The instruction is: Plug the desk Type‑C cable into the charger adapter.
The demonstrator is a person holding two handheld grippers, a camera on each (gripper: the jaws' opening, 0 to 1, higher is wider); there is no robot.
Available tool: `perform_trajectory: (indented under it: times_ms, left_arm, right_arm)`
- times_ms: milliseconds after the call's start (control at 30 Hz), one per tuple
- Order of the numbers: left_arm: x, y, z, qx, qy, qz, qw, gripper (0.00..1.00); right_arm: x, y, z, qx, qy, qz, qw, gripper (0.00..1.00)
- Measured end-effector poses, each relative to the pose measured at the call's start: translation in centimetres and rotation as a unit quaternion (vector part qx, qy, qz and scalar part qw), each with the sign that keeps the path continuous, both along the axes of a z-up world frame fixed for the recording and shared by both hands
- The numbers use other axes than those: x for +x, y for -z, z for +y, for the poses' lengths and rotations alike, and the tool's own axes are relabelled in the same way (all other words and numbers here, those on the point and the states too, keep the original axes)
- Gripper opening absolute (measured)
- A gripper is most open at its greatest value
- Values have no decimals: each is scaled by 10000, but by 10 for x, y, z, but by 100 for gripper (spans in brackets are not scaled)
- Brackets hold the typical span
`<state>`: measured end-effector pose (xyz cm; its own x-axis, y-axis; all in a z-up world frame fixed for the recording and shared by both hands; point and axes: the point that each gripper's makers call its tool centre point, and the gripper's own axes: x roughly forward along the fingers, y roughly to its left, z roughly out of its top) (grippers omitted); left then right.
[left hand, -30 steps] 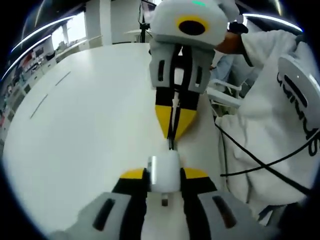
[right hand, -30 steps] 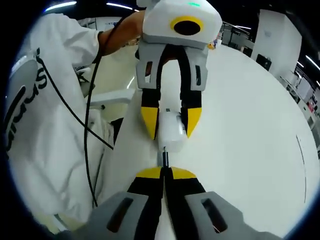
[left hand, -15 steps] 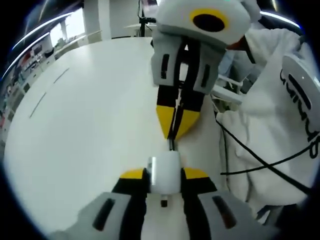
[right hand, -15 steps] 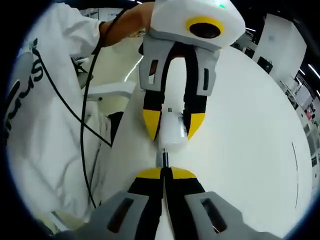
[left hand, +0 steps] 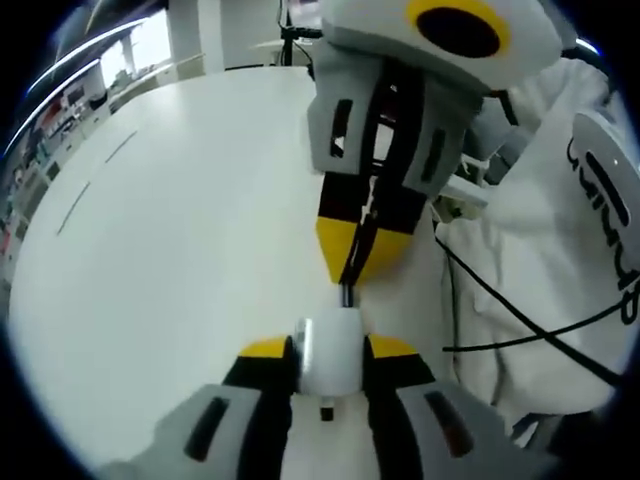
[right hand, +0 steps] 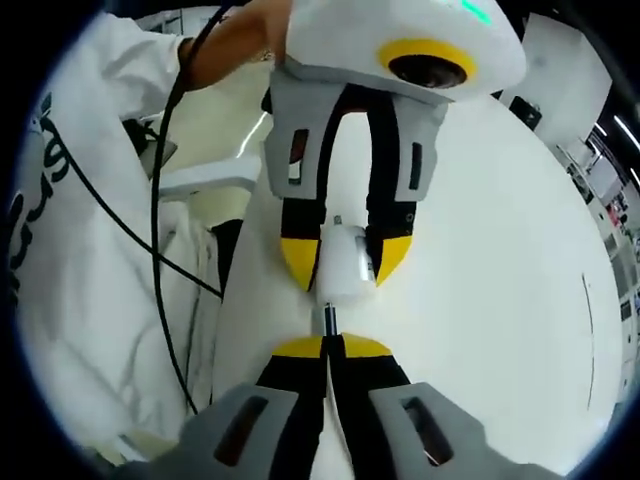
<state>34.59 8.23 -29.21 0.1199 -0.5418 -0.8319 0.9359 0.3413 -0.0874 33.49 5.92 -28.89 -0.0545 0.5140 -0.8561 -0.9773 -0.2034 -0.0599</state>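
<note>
Two hand-held grippers face each other tip to tip above a white surface. In the left gripper view, the left hand-held gripper rises from the near edge with its yellow-tipped jaws clamped on the sides of a white charger adapter. Just beyond the adapter's far end, the right hand-held gripper points toward it, jaws pressed together on a thin black Type-C cable, whose plug end meets the adapter.

In the right gripper view, the right hand-held gripper sits nearest, jaws together on the cable's plug. The plug touches the adapter, which sits between the left hand-held gripper's yellow tips. To the left, a person in white clothing stands beside the surface, with black wires hanging across the fabric.
</note>
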Motion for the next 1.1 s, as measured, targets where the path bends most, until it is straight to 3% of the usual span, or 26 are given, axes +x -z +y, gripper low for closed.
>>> perform_trajectory:
  times_ms: [33, 200, 300, 767, 1100]
  left_arm:
    - [0, 0, 0, -18, 14, -4, 10000, 26]
    - [0, -2, 1, -226, 84, -21, 9997, 26]
    - [0, -5, 1, -359, 54, 12, 9993, 26]
    - [-2, -8, 17, -415, 100, -15, 9991, 24]
    - [0, -8, 16, -403, 116, -40, 9991, 23]
  right_arm:
    - [1, 0, 1, 142, -217, 25, 9997, 2]
    - [1, -1, 3, 900, -361, 477, 9941, 3]
    - [3, 0, 2, 1216, -408, 546, 9902, 3]
    - [3, 3, 4, 1932, -66, 1247, 9732, 3]
    - [0, 2, 5, 1976, 190, 1322, 9711, 1]
